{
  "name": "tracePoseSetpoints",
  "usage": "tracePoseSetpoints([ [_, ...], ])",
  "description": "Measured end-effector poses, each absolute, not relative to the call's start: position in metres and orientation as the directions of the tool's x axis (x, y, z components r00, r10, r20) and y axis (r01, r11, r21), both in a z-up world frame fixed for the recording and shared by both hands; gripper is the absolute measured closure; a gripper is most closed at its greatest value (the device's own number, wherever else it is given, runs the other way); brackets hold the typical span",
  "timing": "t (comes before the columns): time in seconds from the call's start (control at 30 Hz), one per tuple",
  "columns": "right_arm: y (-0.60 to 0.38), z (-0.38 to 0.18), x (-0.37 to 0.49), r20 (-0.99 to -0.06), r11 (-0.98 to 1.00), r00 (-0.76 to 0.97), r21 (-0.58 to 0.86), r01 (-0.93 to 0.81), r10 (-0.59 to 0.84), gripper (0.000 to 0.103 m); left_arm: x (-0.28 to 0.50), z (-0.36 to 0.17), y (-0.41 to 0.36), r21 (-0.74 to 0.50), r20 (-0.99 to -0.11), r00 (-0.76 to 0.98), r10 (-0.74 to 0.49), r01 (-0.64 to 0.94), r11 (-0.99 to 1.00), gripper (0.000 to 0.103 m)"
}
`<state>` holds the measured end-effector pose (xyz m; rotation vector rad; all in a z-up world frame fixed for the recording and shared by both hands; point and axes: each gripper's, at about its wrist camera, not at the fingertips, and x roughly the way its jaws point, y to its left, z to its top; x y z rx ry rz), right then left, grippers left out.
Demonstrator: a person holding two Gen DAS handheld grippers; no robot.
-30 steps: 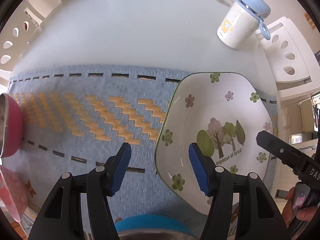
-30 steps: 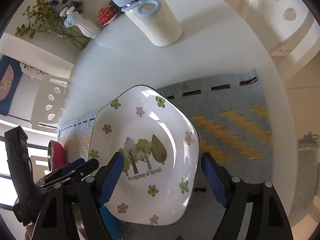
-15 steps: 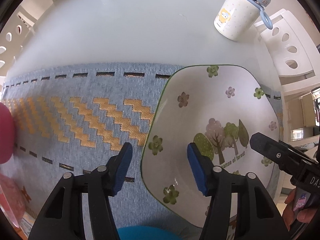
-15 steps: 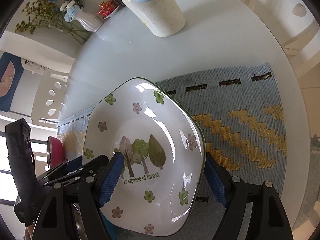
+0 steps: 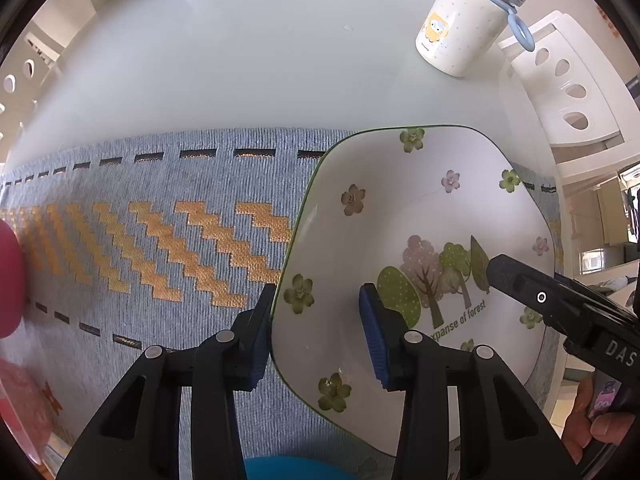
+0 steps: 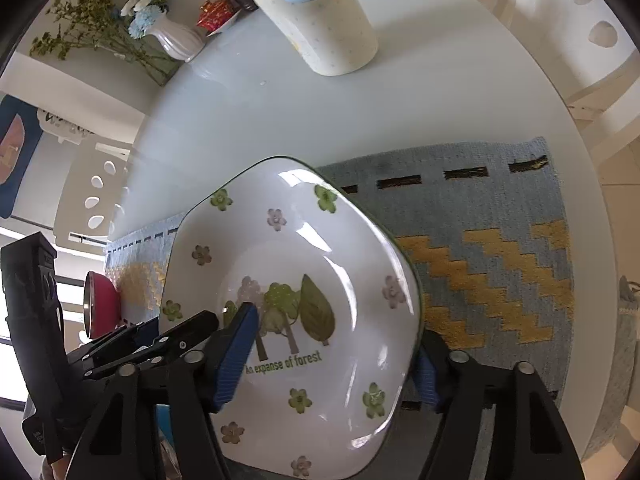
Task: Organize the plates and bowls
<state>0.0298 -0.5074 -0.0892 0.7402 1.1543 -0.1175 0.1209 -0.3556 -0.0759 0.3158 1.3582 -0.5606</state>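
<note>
Both grippers straddle the white, green-rimmed ceramic plate [image 5: 400,216] printed with trees and flowers, which lies on the blue woven mat [image 5: 140,248] with orange zigzags on the white table [image 5: 240,60]. The left gripper [image 5: 316,336] has been closing: one pad sits against the plate's left rim from outside, the other hangs over the bowl. The right gripper [image 6: 332,360], also closing, brackets the right rim; I cannot tell if either pinches yet. A dotted cream mug [image 5: 460,28] with a blue lid stands far right.
</note>
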Motion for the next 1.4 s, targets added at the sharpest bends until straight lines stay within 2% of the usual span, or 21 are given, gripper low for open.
tracePoseSetpoints([
  [0.13, -0.510, -0.089, 0.028, -0.878, 0.779, 0.408, 0.433, 0.454, 0.251, 0.054, 0.120, -0.073, -0.346, -0.104, -0.974, 0.111, -0.195, 0.545, 0.832, 0.065],
  [0.23, -0.511, -0.088, 0.028, -0.882, 0.789, 0.404, 0.421, 0.447, 0.242, 0.058, 0.120, -0.071, -0.341, -0.101, -0.975, 0.115, -0.192, 0.540, 0.835, 0.065],
  [0.9, -0.475, -0.048, 0.040, -0.854, 0.854, 0.468, 0.406, 0.326, 0.228, 0.061, 0.129, -0.023, -0.282, -0.134, -0.940, 0.206, -0.273, 0.511, 0.849, 0.065],
  [1.4, -0.411, 0.019, 0.025, -0.800, 0.875, 0.551, 0.423, 0.237, 0.238, 0.061, 0.113, 0.047, -0.187, -0.180, -0.888, 0.300, -0.349, 0.471, 0.863, 0.065],
])
